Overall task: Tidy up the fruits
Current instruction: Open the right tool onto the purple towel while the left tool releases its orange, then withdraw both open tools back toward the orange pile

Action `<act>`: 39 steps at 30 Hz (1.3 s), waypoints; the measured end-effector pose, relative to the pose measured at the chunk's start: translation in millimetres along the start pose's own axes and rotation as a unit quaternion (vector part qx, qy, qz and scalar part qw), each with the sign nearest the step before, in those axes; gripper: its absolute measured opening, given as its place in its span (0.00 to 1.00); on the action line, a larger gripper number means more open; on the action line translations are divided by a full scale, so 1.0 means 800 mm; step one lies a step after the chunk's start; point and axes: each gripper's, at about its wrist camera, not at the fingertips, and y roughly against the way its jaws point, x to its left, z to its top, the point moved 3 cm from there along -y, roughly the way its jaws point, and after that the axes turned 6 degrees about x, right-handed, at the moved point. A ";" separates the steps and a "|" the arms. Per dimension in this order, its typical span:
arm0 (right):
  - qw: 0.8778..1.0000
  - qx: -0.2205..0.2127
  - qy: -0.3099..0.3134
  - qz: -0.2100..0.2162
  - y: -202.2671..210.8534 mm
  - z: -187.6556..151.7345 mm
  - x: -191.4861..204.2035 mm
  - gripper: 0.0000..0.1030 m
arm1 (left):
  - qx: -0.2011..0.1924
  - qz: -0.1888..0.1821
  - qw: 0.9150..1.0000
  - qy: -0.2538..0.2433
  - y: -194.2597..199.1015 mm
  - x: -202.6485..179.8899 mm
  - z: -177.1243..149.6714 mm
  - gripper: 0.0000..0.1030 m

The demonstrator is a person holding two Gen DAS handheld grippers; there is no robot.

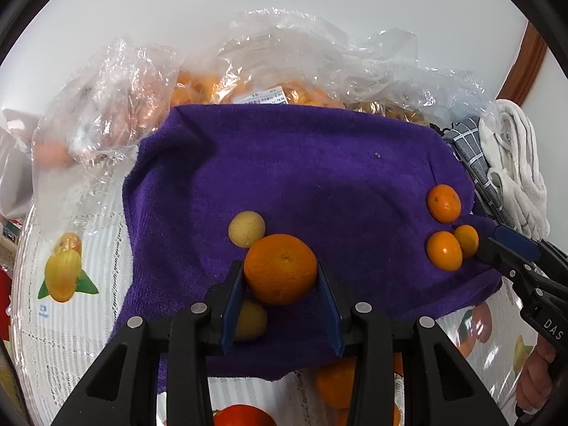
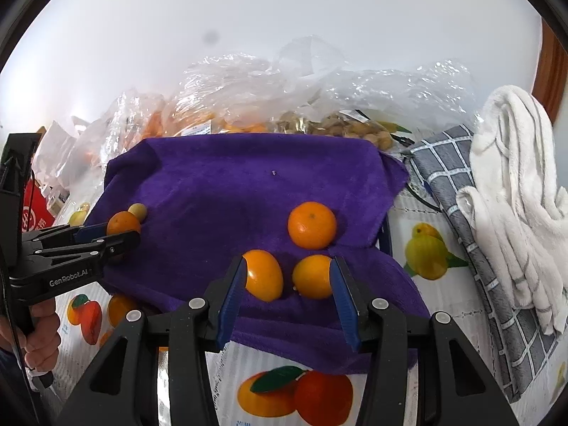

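Several clear bags [image 1: 269, 67] behind purple towel [image 1: 301, 163] hold fruit.

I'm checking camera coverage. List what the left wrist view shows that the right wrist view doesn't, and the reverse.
Left wrist only: a second yellowish fruit under the left gripper, whose jaws flank a large orange.
Right wrist only: a bag of tan fruits and the right gripper's open jaws around two small oranges.
Both: the purple towel and a grey checked cloth.
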 end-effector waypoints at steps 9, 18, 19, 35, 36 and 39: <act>0.999 -0.020 -0.029 -0.018 0.028 -0.011 -0.010 0.47 | -0.040 -0.008 0.999 -0.009 0.053 -0.009 -0.005 0.51; 0.998 -0.028 -0.045 -0.023 0.073 -0.031 -0.007 0.47 | -0.079 0.019 0.997 -0.007 0.115 -0.001 -0.044 0.51; 0.998 -0.026 -0.043 -0.023 0.076 -0.035 -0.005 0.47 | -0.080 0.022 0.997 -0.005 0.121 0.003 -0.052 0.51; 1.000 0.016 0.011 0.009 0.056 -0.086 0.080 0.41 | -0.054 0.059 0.996 0.047 0.124 0.090 -0.161 0.51; 1.000 0.018 0.012 0.015 0.052 -0.087 0.085 0.41 | -0.051 0.060 0.996 0.050 0.121 0.095 -0.167 0.51; 0.999 0.021 0.021 0.021 0.037 -0.089 0.098 0.41 | -0.041 0.062 0.996 0.055 0.110 0.104 -0.180 0.51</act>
